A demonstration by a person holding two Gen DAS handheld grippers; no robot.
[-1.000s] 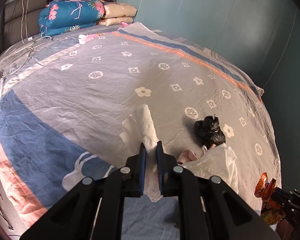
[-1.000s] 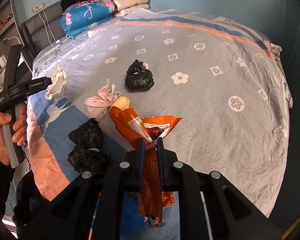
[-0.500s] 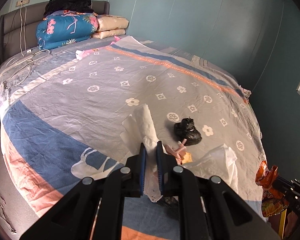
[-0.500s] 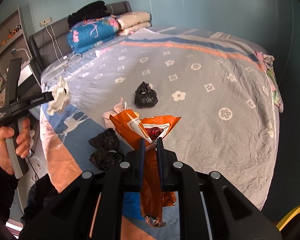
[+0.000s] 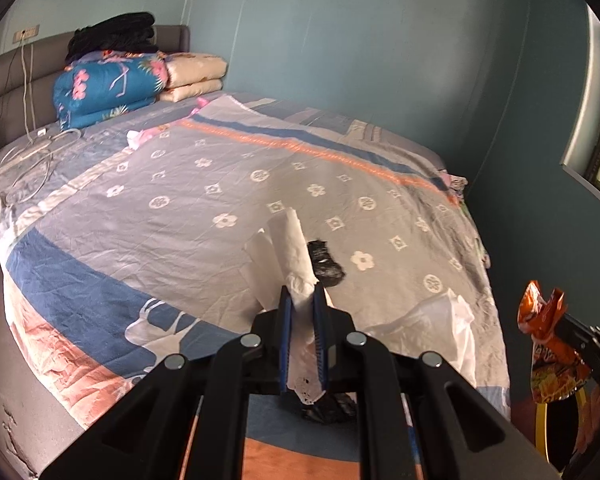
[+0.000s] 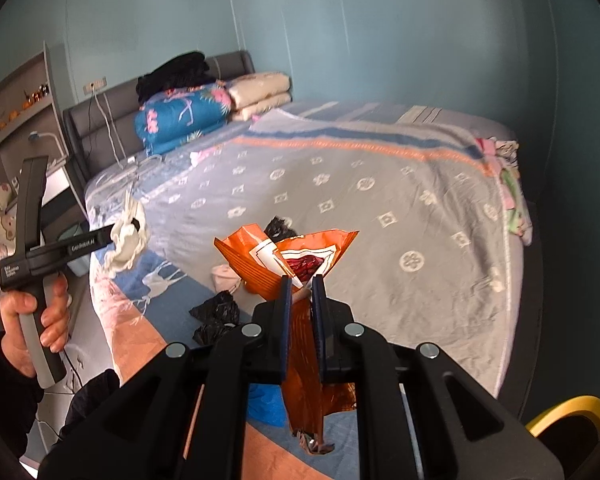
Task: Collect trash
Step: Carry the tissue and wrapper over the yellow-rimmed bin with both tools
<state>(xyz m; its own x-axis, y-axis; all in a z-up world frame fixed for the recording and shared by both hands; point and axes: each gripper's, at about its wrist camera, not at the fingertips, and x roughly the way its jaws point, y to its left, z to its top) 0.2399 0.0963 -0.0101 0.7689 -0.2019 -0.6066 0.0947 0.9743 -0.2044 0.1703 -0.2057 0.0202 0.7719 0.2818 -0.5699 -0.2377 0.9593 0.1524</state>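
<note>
Grey bedspread [image 5: 204, 208] with white flowers and blue and orange bands; orange snack wrapper [image 6: 284, 256]; white tissue [image 5: 296, 252]; black bags [image 6: 216, 316].

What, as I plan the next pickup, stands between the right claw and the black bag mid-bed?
Only the orange wrapper that the right claw is shut on: it sticks out ahead of the claw, towards the black bag. The pink wad lies off to the left. Nothing else visible intervenes.

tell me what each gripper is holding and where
Left gripper pinches a crumpled white tissue at its middle; right gripper pinches an orange snack bag just below its torn-open top.
</note>
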